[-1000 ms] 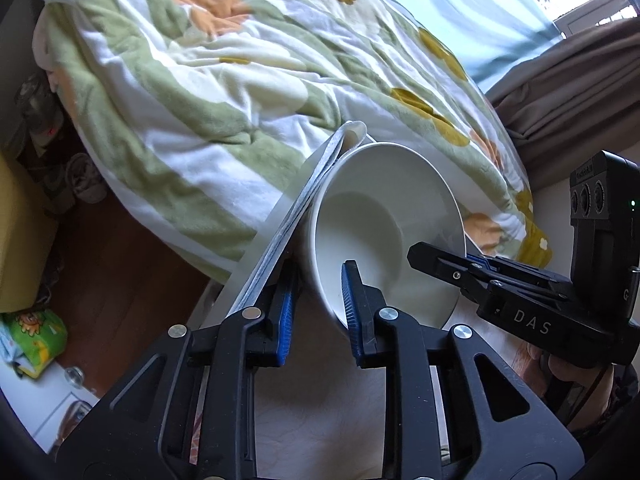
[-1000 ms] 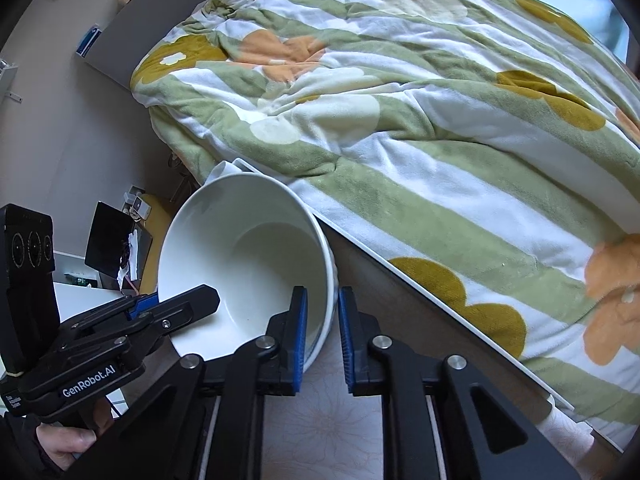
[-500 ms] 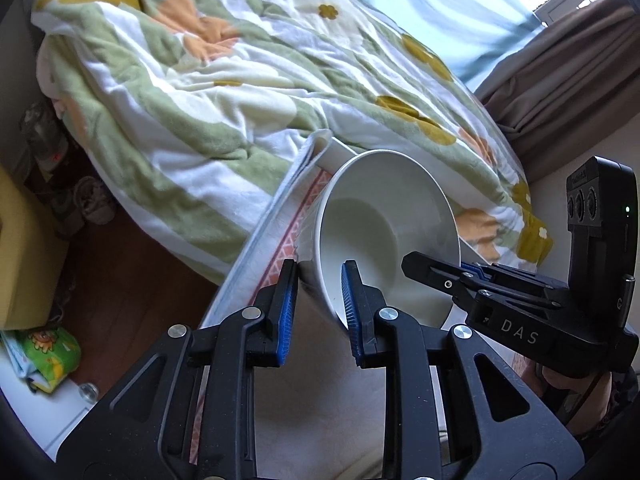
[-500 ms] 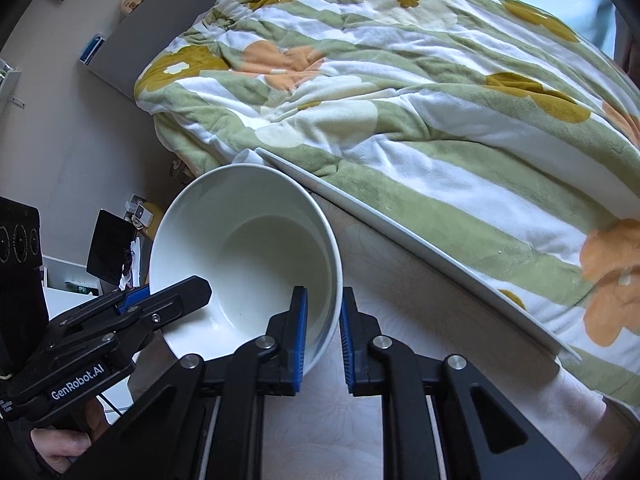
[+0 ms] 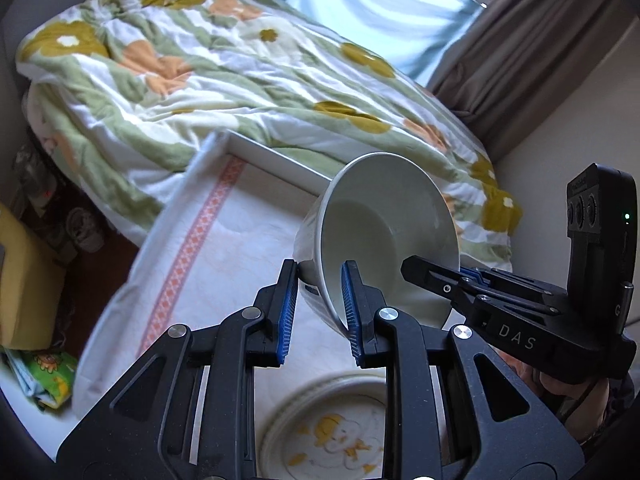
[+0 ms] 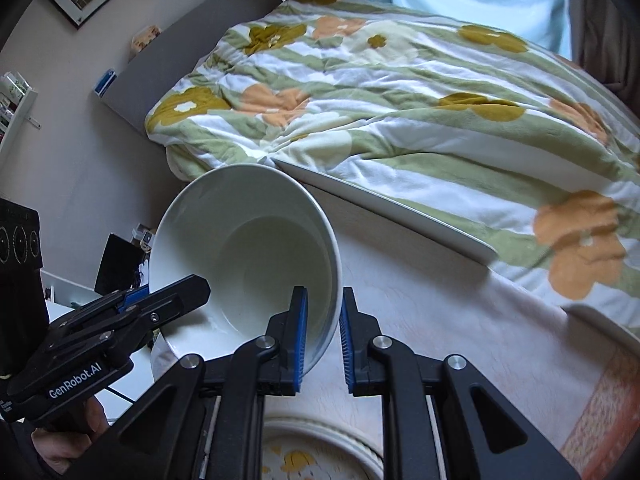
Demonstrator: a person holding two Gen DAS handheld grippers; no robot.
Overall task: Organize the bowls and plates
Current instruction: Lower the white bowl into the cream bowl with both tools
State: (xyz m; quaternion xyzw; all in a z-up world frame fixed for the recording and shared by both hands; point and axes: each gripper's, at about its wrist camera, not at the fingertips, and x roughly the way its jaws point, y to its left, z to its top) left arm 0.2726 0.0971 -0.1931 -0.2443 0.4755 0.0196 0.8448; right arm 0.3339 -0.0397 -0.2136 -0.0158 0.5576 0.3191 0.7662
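While the flowered quilt (image 5: 224,80) fills the far side of both wrist views, spread over a bed, a white table (image 5: 256,148) is seen just beside it, covered by a pale cloth (image 5: 224,240) with an orange patterned band. The table is taken as the landmark here. Above its cloth, clear of the surface, a large white bowl (image 5: 384,232) is held tilted, its mouth turned toward the cameras and its inside empty.

The bowl is carried by both tools at once. The left gripper (image 5: 318,312) is pinched on the near rim, one blue pad inside the wall and one outside. The right gripper (image 6: 323,340) is clamped in the same way on the opposite part of the rim, as its own view shows. Each tool is held in a person's hand, partly visible at the frame edges.

On the table, below the bowl and nearest the cameras, a cream plate (image 5: 340,436) with a yellow flower print is seen lying flat, partly hidden behind the gripper bodies. Nothing is stacked on it.

As for progress, the task is judged to be at an early or middle stage: the bowl is lifted but not yet set down anywhere, and the plate remains alone. Where the bowl is meant to go cannot be told, though the plate directly beneath is a likely candidate. Other dishes are not visible.
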